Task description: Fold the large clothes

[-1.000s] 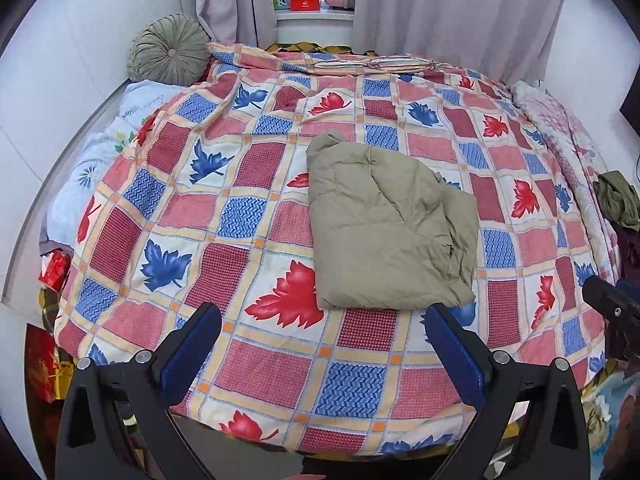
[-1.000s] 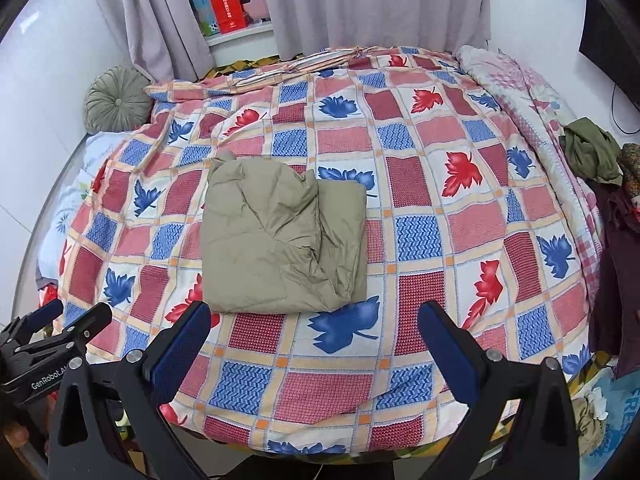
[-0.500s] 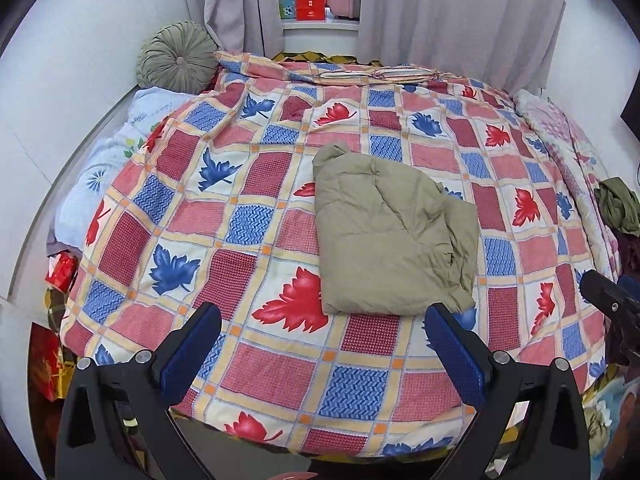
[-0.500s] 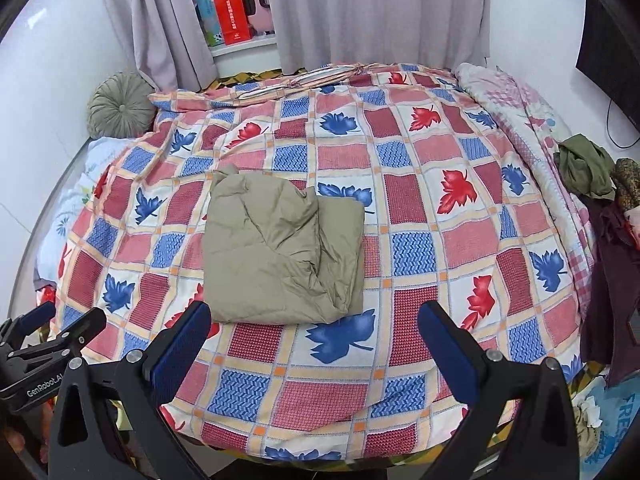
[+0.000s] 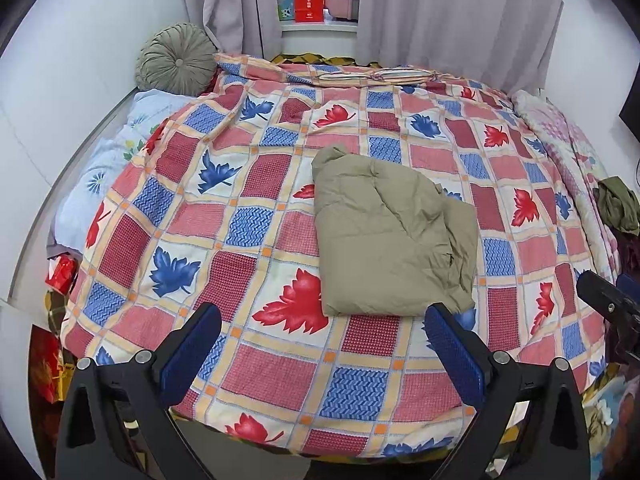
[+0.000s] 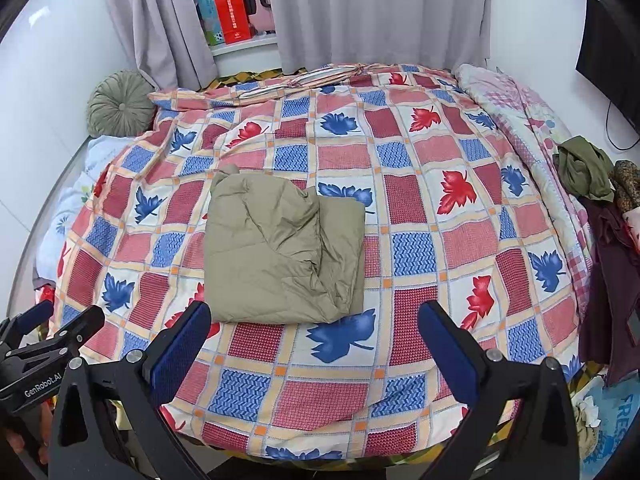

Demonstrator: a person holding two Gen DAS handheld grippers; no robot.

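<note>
On the bed, centre: folded olive jacket. Near edge: left tongs and right tongs, both spread wide, holding nothing.

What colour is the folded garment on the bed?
Plain khaki-olive folded garment, clearest in the right wrist view.

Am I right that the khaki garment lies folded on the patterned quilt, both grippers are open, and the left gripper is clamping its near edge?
Not quite: the left gripper clamps nothing. The left wrist view shows its fingers spread wide with only quilt between them, short of the khaki garment. The garment does lie folded on the quilt, and the right gripper is open too.
</note>
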